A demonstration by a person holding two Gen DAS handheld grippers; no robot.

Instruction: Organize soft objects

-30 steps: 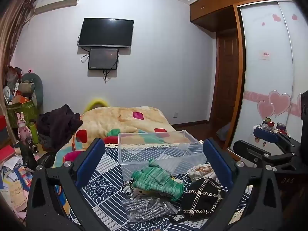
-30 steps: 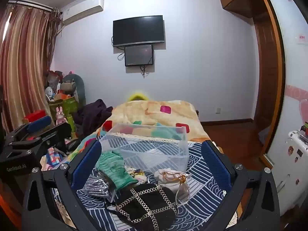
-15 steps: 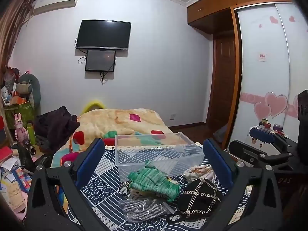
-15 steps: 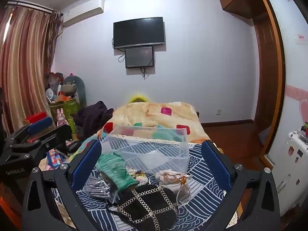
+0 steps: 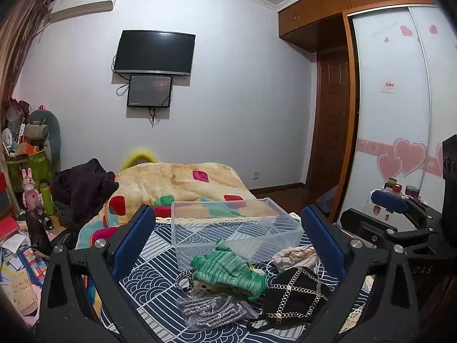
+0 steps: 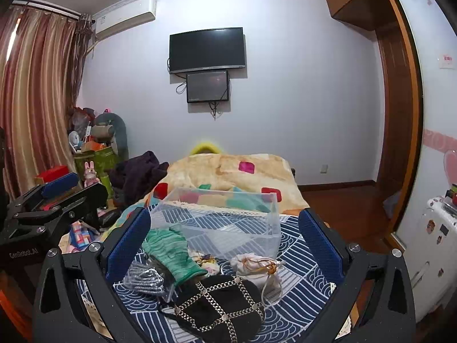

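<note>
A clear plastic bin (image 5: 234, 225) (image 6: 220, 223) stands empty on a blue patterned cloth (image 5: 145, 277). In front of it lie a green knit glove (image 5: 228, 268) (image 6: 171, 254), a grey item in a plastic bag (image 5: 214, 310) (image 6: 144, 278), a black pouch with chain trim (image 5: 294, 291) (image 6: 220, 303) and a white drawstring pouch (image 5: 294, 257) (image 6: 257, 265). My left gripper (image 5: 228, 245) and right gripper (image 6: 222, 243) are both open and empty, held above and short of the pile.
A bed with a patchwork blanket (image 5: 182, 183) lies behind the bin. Dark clothes (image 5: 82, 185) and cluttered shelves (image 5: 25, 171) are on the left. A wardrobe with heart stickers (image 5: 400, 131) is on the right. The other gripper shows at the right edge (image 5: 400, 217).
Both views have shifted slightly; the left wrist camera has tilted up a little. The objects have not moved and both grippers stay open.
</note>
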